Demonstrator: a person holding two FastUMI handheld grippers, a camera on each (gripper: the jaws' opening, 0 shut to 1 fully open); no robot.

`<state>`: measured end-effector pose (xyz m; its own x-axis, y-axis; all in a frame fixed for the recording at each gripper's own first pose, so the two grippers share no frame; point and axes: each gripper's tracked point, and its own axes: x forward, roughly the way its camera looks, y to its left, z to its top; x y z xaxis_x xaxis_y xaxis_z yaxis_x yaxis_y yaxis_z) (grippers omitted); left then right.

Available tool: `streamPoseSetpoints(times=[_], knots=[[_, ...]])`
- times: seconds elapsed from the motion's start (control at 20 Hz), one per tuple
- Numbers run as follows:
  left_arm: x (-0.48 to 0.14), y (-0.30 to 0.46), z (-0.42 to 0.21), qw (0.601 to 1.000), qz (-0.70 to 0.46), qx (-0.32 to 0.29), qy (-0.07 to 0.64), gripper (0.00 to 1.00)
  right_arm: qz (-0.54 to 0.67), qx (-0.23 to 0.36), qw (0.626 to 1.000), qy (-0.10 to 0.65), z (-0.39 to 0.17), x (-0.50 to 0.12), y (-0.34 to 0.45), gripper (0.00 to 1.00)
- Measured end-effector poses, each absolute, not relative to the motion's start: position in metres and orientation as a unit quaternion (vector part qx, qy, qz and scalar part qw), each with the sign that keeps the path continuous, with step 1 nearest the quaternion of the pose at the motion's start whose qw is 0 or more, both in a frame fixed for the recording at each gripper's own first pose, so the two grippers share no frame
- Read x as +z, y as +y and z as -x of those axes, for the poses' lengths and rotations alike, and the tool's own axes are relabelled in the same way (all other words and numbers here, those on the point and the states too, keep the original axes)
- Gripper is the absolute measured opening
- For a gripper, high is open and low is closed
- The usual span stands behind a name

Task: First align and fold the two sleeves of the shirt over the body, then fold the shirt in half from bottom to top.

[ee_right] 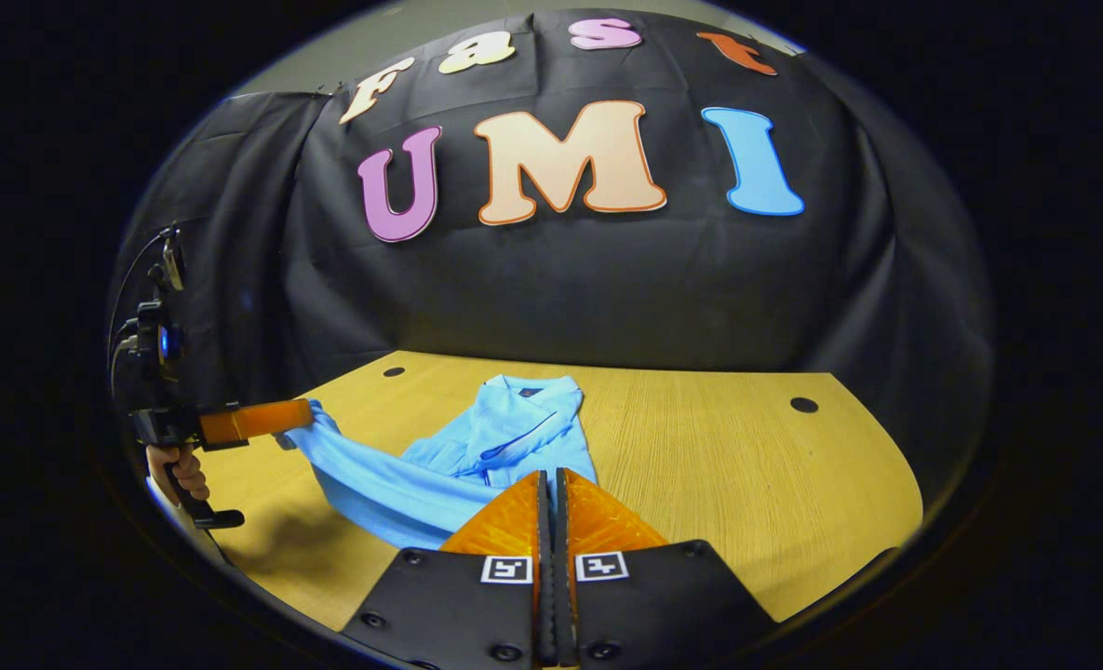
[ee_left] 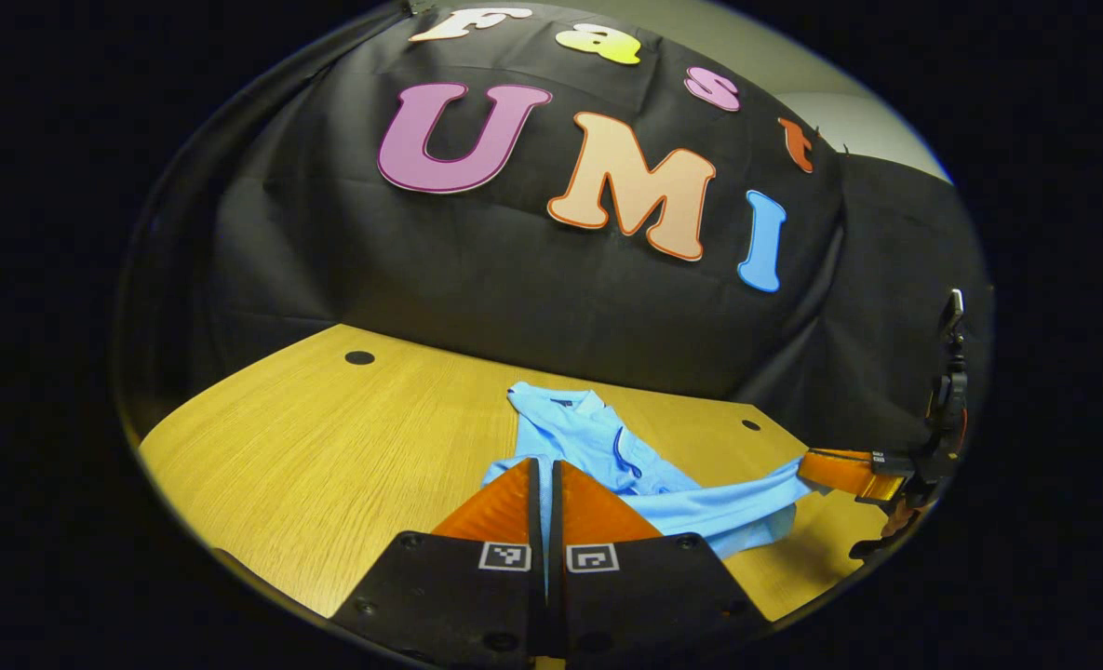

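Two claws pinch the blue shirt's bottom edge: the left claw (ee_left: pixel 545 479) and the right claw (ee_right: pixel 551 491) each have their fingers pressed together on the cloth, lifting it off the tabletop (ee_right: pixel 719 465). The shirt (ee_right: pixel 477 456) lies mid-tabletop, collar toward the black cloth wall (ee_right: pixel 560 288). Small dark holes (ee_right: pixel 803 405) dot the pale wood-grain surface.
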<state>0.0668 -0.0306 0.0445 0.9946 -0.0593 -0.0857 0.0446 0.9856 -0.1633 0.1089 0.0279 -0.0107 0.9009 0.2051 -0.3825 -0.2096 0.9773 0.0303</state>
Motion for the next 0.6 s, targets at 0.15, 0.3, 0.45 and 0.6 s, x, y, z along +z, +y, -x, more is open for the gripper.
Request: streamPoseSetpoints(times=[0.15, 0.3, 0.45, 0.6], knots=[[0.058, -0.020, -0.102, 0.997, 0.066, -0.011, 0.032, 0.00, 0.015, 0.101, 0.975, 0.199, -0.145, -0.014, 0.030, 0.02], [0.063, -0.008, -0.135, 0.998, 0.062, 0.005, 0.029, 0.00, 0.020, 0.094, 0.976, 0.194, -0.185, -0.009, 0.035, 0.03], [0.070, 0.002, -0.174, 0.998, 0.057, 0.013, 0.033, 0.00, 0.018, 0.083, 0.977, 0.198, -0.225, -0.009, 0.036, 0.02], [0.071, 0.011, -0.213, 0.998, 0.039, 0.018, 0.041, 0.00, 0.011, 0.076, 0.976, 0.206, -0.259, -0.018, 0.036, 0.03]])
